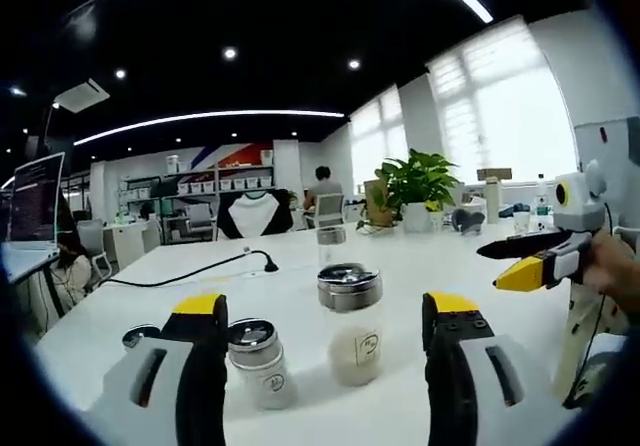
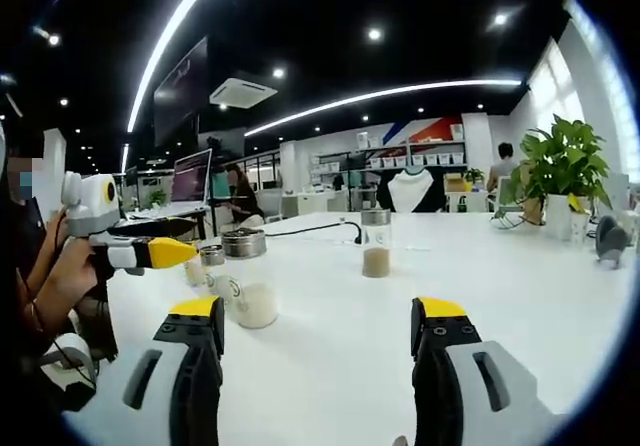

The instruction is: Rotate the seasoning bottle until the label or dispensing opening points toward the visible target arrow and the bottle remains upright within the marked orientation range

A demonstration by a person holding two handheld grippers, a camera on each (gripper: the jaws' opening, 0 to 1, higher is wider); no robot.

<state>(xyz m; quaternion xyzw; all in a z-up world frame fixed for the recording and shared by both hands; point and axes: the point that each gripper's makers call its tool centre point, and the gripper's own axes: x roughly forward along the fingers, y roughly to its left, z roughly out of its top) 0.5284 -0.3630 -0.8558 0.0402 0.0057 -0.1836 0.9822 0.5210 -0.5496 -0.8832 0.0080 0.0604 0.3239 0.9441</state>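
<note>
Potted plant (image 1: 418,188) on white table (image 1: 300,256); black cable (image 1: 190,273); laptop (image 2: 190,181).

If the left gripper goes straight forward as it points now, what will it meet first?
Most likely the taller seasoning bottle, standing upright between the open jaws of the left gripper. The shorter bottle sits beside the left jaw; depth is unclear.

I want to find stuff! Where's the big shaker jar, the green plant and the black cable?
Shaker jar (image 1: 352,338), left gripper view, on its glass body.
Green plant (image 1: 418,178), left gripper view, on its leaves.
Black cable (image 1: 190,274), left gripper view, mid-length on the table.
</note>
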